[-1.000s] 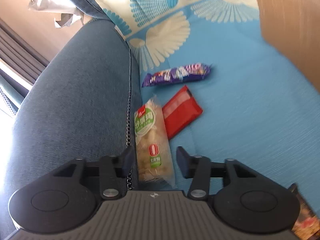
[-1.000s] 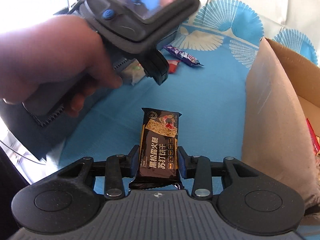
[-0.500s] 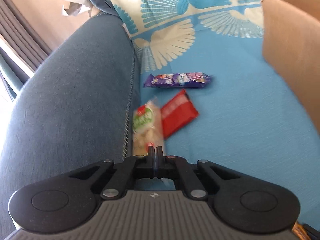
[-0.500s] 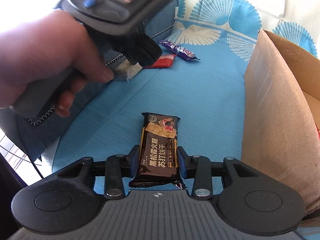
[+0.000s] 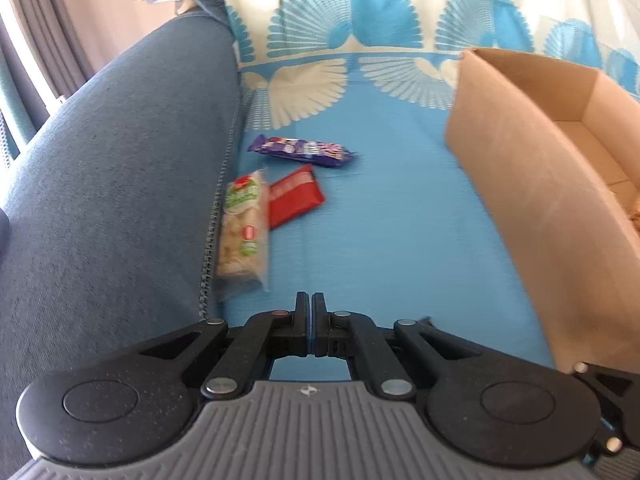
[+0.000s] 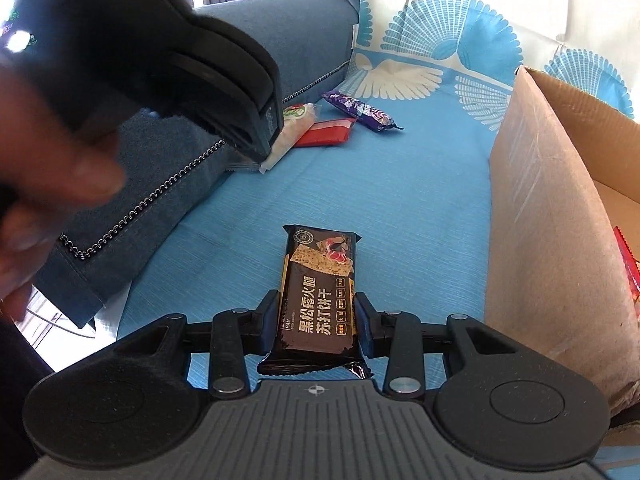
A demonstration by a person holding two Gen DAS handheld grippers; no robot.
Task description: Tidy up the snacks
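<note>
Left gripper [image 5: 311, 312]: jaws together, nothing between them; the clear cracker packet [image 5: 243, 227] lies free at its 11 o'clock against the sofa arm [image 5: 120, 184]. Red packet [image 5: 295, 196] touches the cracker packet's right side; purple bar [image 5: 301, 150] at 12 o'clock beyond. Right gripper [image 6: 316, 322]: clamped on black biscuit pack [image 6: 318, 292]. Cardboard box [image 6: 532, 216] at its 2 o'clock.
</note>
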